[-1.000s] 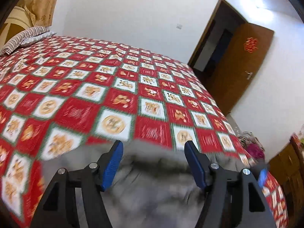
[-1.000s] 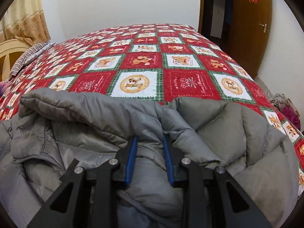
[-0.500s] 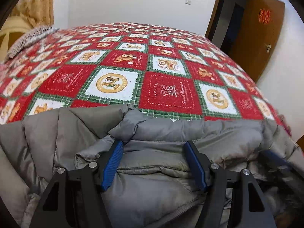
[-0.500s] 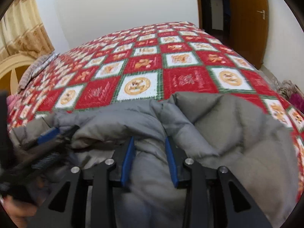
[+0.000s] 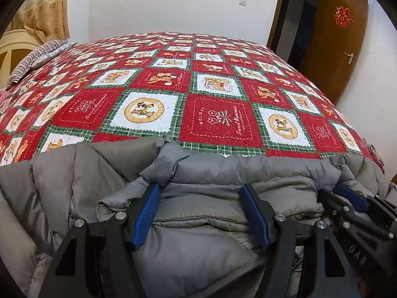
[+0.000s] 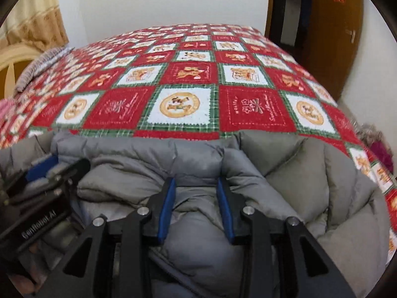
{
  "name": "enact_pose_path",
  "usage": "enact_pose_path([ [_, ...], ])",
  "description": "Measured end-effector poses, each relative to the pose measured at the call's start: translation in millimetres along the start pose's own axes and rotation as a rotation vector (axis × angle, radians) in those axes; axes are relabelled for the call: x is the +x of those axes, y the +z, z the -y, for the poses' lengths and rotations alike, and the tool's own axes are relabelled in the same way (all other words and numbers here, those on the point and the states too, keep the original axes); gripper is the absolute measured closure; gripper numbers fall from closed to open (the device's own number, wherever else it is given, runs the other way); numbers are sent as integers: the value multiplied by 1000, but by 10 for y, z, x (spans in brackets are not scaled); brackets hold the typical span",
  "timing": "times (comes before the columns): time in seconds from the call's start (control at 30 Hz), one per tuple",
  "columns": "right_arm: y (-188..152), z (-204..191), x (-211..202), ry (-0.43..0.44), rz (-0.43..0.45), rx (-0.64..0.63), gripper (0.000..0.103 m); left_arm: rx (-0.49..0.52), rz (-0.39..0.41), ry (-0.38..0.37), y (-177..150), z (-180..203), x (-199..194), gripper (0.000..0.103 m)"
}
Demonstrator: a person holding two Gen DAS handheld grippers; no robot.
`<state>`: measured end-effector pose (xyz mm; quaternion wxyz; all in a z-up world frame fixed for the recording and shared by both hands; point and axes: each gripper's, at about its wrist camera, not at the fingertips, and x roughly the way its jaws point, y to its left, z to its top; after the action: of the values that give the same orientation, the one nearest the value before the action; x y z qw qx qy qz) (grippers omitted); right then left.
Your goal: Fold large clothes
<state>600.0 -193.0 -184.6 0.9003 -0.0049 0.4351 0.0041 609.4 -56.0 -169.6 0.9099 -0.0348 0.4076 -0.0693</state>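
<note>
Since a second ago left tool (image 5: 202, 198) dropped from above quilt onto grey puffer jacket (image 5: 223, 168); now wide apart, blue pads straddling padded fold, contact unclear. Right tool (image 6: 196, 193) jaws just opened a little, narrow gap, jacket fold bunched between pads, grip itself unclear. Jacket lies crumpled at near edge of bed, on red-and-white checked quilt (image 5: 213, 114). Tools side by side on jacket, close together. Striped pillow (image 5: 37, 57) at far-left corner of bed.

The red squares of the bedspread (image 5: 218, 121) read "HOLIDAY" and "Sweet Memories"; the left gripper (image 6: 39, 168), at nine o'clock, bears "GenRobot.AI".
</note>
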Motion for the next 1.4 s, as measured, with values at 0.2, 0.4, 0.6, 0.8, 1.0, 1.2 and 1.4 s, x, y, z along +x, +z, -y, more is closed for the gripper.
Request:
enact_pose_path([
  [0.2,2,-91,13,-72,26,-47,65,10,-4,11,20,36,25,33],
  [0.4,-36,233,-707,116,124,150,64,-22,-48,-178,32,-198,-500,31],
  [0.6,-698,588,-2318,181,277,106,61,74,103,-288,-441,-869,-2144,30],
  [0.8,-1770,1034,-3775,127,388,122,41,78,105,-258,-1443,-1624,-3359,26],
  [1.0,-2540,1296,-4678,82,435,201,40,-22,56,-222,-2376,-2010,-3855,25],
  [1.2,-2830,1275,-5443,94,509,189,40,39,51,-230,-2797,-1972,-4190,25],
  [1.4,-3085,1084,-5450,59,487,110,21,7,75,-339,-2957,-1979,-4223,25],
])
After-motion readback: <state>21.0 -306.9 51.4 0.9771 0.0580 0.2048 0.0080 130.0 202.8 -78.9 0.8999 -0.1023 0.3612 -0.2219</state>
